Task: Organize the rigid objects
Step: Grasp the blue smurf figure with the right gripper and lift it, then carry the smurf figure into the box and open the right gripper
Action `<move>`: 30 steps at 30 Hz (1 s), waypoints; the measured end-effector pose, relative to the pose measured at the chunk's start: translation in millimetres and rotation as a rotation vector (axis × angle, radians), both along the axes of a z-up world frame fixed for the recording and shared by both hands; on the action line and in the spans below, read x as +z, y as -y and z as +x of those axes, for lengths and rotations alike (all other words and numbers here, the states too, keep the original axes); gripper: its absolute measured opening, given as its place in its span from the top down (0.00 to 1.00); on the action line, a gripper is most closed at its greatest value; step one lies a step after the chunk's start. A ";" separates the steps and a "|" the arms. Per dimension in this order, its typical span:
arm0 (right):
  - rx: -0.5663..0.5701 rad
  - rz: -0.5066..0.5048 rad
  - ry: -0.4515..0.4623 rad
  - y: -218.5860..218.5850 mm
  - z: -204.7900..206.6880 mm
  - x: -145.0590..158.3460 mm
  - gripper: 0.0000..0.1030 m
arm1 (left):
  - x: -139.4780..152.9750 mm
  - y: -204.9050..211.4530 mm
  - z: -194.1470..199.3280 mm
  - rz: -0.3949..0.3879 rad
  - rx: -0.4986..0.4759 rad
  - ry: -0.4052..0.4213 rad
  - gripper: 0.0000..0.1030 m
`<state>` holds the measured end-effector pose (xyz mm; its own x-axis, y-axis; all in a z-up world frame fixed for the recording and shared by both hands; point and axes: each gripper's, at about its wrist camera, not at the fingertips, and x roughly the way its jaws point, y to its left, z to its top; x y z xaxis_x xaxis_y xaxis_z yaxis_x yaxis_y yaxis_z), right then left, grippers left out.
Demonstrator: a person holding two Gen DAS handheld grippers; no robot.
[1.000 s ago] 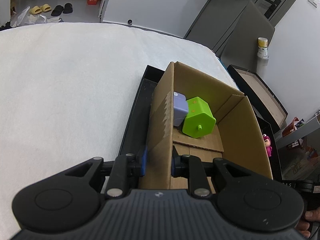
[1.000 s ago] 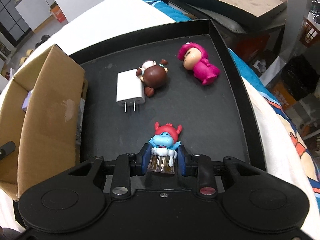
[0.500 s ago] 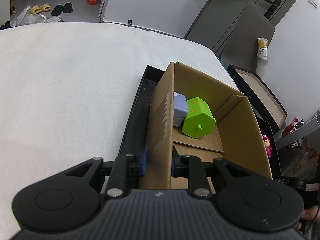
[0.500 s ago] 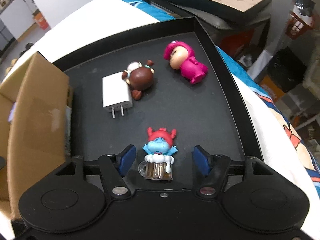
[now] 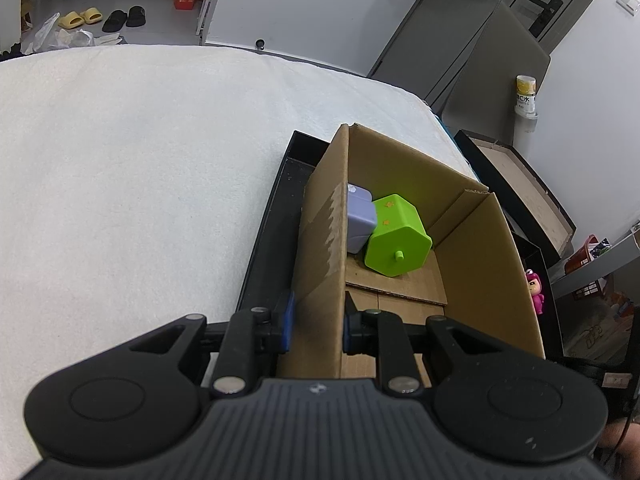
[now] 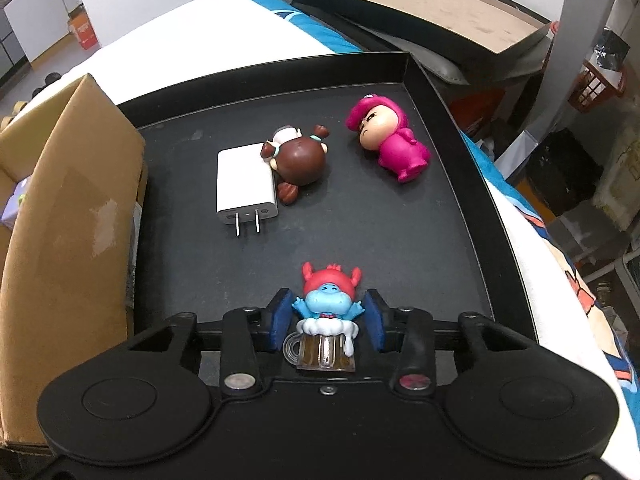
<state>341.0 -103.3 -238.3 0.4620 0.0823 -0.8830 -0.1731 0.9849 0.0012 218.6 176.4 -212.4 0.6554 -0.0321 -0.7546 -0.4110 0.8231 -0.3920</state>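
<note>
Right gripper [image 6: 326,322] closing around blue figurine [image 6: 327,320] — pads apart.

White walls [image 5: 304,4] and grey cabinet doors [image 5: 448,32] ring a grey floor [image 5: 120,4] strewn with slippers [image 5: 80,19].

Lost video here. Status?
Left gripper shut on box wall. Right gripper just closing around blue figurine, pads not touching. Nothing in the way.

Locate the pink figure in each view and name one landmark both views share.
Left wrist view: pink figure peeks out at the far right edge, past the cardboard box wall.
Right wrist view: pink figure lies on the black tray, upper right.
Shared landmark: the cardboard box.
</note>
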 end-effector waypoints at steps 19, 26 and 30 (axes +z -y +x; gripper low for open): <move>-0.021 0.073 0.030 22.9 -7.3 45.6 0.63 | -0.7 -1.2 -0.2 -0.007 -0.005 -0.001 0.79; -0.019 0.059 0.061 25.6 -13.5 64.9 0.63 | -0.9 -2.6 -0.5 -0.015 -0.002 0.006 0.79; -0.013 0.059 0.079 23.1 -17.4 75.6 0.63 | -1.2 -2.4 -1.1 -0.016 -0.002 0.006 0.79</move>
<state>323.6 -126.4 -162.7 0.5314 0.1268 -0.8375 -0.1622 0.9857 0.0464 217.5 178.8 -213.6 0.6598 -0.0453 -0.7501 -0.4070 0.8176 -0.4074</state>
